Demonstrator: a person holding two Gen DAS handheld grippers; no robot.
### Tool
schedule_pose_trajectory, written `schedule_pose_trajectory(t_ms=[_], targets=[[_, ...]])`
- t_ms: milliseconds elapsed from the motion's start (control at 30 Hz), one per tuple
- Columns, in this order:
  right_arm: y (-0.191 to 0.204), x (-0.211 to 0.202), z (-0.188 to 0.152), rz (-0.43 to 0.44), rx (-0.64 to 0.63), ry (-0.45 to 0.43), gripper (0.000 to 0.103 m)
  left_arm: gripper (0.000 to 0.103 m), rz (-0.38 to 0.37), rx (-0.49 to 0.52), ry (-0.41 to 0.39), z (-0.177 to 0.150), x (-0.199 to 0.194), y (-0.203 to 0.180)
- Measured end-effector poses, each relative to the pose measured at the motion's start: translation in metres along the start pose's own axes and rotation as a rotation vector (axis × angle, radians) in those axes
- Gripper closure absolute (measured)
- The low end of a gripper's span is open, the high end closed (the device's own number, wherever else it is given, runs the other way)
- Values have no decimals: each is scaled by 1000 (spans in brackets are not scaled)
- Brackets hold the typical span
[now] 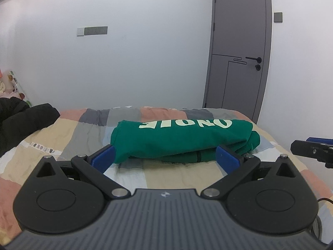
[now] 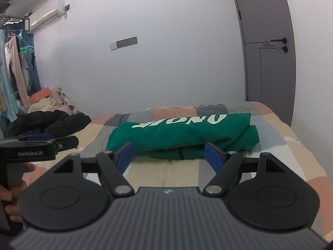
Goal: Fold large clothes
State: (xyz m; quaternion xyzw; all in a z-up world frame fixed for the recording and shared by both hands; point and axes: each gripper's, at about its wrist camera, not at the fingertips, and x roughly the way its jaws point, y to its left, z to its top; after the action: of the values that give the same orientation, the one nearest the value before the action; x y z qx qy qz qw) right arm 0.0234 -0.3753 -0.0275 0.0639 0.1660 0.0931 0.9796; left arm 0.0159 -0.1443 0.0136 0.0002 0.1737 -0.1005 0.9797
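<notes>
Green garment [image 1: 179, 139]: one, folded into a thick bundle with pale lettering on top, lying mid-frame on the bed [image 1: 62, 145].
Black clothes [image 1: 22, 118]: one heap, left edge of the frame.
Left gripper [image 1: 165, 156]: one, jaws spread, nothing pinched; the garment lies just beyond its blue pads.
Right gripper [image 2: 168, 155]: one, jaws spread, empty; the garment's near edge sits just past its fingertips.
Door [image 1: 239, 48]: one, grey, upper right.
</notes>
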Motion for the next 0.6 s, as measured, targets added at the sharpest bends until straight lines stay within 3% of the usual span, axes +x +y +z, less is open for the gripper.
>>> schedule_pose_trajectory(t_ms=[600], targets=[[4, -4, -3, -13, -31, 20, 27, 0, 11, -39, -20, 2, -11, 0]])
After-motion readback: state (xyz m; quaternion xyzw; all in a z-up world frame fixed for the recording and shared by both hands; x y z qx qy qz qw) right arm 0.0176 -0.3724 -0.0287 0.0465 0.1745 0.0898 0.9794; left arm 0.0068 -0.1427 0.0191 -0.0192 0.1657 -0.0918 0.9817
